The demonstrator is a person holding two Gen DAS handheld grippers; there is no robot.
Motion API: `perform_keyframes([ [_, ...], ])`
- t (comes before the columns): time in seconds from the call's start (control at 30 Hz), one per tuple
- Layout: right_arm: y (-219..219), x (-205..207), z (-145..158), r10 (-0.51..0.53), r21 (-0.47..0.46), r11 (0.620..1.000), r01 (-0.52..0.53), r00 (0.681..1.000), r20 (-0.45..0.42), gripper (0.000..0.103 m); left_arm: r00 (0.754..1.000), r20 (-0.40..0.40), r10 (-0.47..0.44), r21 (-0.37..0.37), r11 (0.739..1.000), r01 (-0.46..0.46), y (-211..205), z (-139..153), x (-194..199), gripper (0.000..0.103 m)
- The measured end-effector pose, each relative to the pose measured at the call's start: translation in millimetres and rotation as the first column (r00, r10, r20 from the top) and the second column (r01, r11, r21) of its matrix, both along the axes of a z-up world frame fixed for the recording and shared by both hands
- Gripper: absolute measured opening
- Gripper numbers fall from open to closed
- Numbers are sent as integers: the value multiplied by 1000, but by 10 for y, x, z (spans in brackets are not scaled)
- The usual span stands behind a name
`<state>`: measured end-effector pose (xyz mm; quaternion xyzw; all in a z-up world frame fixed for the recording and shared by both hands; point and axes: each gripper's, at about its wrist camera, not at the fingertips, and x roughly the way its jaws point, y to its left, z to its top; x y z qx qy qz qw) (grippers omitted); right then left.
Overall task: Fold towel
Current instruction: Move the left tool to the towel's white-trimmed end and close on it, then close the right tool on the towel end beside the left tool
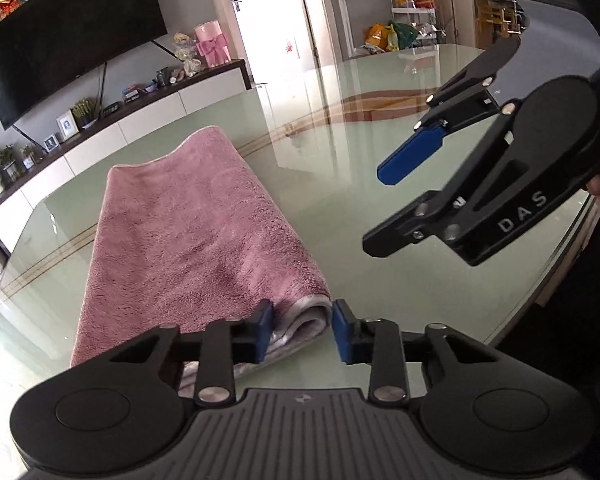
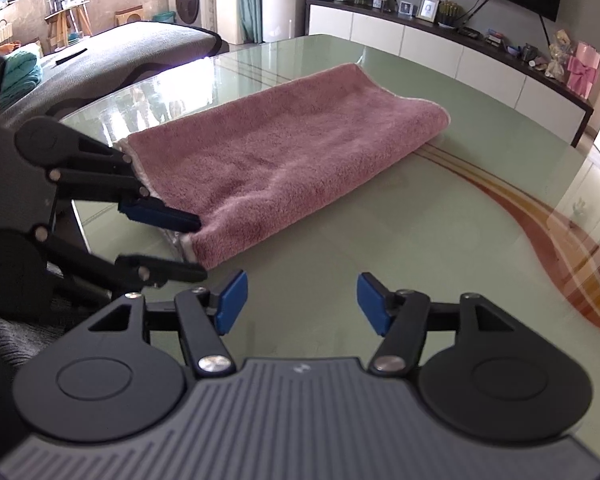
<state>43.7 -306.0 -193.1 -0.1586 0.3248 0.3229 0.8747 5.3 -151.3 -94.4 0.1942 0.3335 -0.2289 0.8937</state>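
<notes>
- The towel [image 1: 196,236] is dusty pink and fluffy with a pale hemmed border. It is already folded into a long, narrow strip of several layers, and the stacked layers show at its near end.
- It lies flat on the glossy green glass worktop [image 1: 380,200], running from the near edge away toward the far side. The worktop's red and gold stripes pass just to its right.
- Counted: one towel, two grippers, one worktop.
- The left gripper [image 1: 302,330] sits at the towel's near right corner. Its jaws are narrowed about the folded edge, with one blue pad against the top of the fabric and the other close beside the rolled edge. Whether both pads actually press on the cloth cannot be told.
- In the right wrist view, the same gripper [image 2: 198,246] has one finger lying on the towel's corner and the other below it, at worktop level.
- The right gripper [image 2: 302,304] hovers over bare worktop to the right of the towel. Its jaws are roughly half open, with nothing between them and touching nothing.
</notes>
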Motion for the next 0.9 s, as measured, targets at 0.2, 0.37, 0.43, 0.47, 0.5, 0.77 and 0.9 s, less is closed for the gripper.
perform_keyframes([
  [0.2,35,-50,6,91,-12,996,-91,996,-1,61,997,-55,-59,-4,998,59,83,118,81,19],
  [0.37,125,-74,8,165,-30,986,-164,986,8,62,990,-94,-108,7,994,109,101,192,172,18],
  [0.43,158,-84,7,182,-35,983,-182,983,18,62,986,-116,-123,8,992,124,112,219,207,18],
  [0.47,182,-100,10,198,-46,980,-196,980,37,62,983,-125,-132,11,991,135,114,229,222,18],
  [0.5,207,-121,14,214,-62,976,-210,975,60,62,980,-135,-149,20,988,153,112,240,237,18],
  [0.77,493,-227,65,445,-238,886,-397,873,200,62,944,-215,-251,47,963,266,112,285,408,18],
  [0.9,648,-268,19,595,-363,784,-503,777,208,60,925,-241,-294,59,947,317,113,313,456,18],
])
